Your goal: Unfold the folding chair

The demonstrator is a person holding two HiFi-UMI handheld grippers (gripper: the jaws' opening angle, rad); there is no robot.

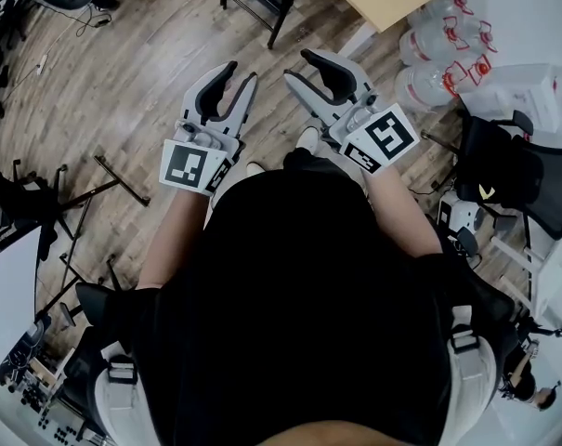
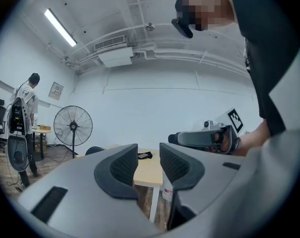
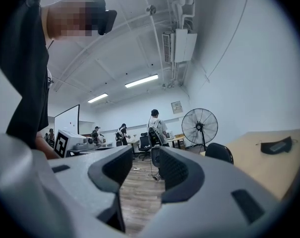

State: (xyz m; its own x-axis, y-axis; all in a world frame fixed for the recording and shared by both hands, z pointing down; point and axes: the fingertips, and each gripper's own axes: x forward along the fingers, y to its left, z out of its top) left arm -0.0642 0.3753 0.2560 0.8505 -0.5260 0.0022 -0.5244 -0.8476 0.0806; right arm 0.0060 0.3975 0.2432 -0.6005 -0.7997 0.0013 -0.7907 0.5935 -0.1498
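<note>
As left gripper and right gripper gape, plank floor spreads below.

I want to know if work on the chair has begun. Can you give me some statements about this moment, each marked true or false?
1. The left gripper has its jaws apart with nothing between them. True.
2. The right gripper is clamped on a chair leg. False: its jaws stand apart and empty, above the floor.
3. Clear water bottles sit at the upper right of the head view. True.
4. The floor is grey carpet. False: it is wood planks.
5. A standing fan shows in the left gripper view. True.
</note>
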